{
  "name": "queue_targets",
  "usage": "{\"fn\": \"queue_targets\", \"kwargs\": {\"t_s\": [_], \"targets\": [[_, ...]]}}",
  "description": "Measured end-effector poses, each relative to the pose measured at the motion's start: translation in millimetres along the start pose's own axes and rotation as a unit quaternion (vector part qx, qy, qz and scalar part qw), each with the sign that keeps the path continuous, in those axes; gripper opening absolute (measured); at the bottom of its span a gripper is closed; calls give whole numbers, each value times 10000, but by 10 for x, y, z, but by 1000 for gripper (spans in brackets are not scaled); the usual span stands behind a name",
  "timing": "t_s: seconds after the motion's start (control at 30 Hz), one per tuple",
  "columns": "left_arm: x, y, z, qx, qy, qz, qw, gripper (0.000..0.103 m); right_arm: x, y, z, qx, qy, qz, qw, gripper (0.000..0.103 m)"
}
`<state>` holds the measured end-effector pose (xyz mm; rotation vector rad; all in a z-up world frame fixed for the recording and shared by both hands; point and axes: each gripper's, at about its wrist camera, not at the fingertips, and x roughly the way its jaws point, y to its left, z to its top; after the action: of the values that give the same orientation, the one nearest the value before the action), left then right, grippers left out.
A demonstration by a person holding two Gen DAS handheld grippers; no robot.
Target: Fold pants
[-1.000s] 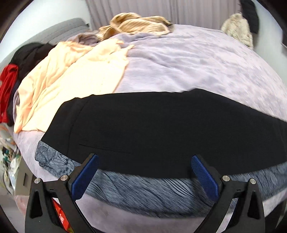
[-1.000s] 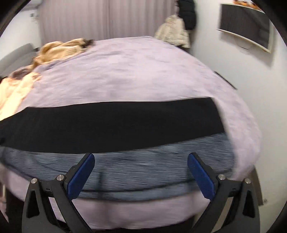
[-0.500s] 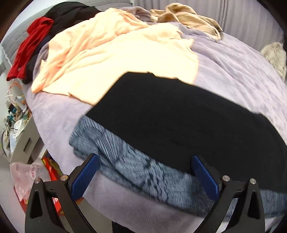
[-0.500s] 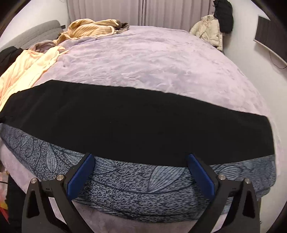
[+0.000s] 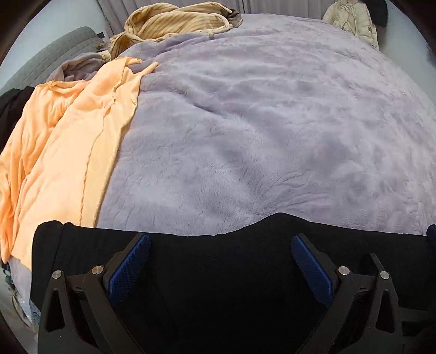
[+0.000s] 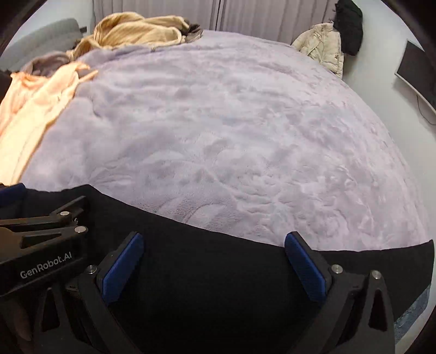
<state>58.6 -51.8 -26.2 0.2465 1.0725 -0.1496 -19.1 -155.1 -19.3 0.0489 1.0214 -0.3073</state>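
Smooth black pants are laid in a long band along the near edge of a plush lilac bed, under the wide-spread left claw and right claw.

A bed is covered by a lilac blanket; grey curtains are seen far behind it.

Spread fingers seemingly above black pants
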Motion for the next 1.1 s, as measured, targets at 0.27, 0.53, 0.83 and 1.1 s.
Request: {"fn": "queue_targets", "kwargs": {"t_s": [0.27,0.53,0.83,1.1], "targets": [[-189,958,-292,-423,-38,759,9962,103,-129,-772,-313,462,-40,-407,9981,103],[-697,1663,-661,-1060,-587,539,9912,103,-317,-1639,-705,1270,113,-890,9878,103],[-584,2042,-1266,-1592,-239,604,9851,103,-700,-410,-673,-185,-341,662,9970,103],[-617,2427,-1660,-2101,-140,317,9771,103,-592,418,-958,-1492,-214,1267,9804,103]]}}
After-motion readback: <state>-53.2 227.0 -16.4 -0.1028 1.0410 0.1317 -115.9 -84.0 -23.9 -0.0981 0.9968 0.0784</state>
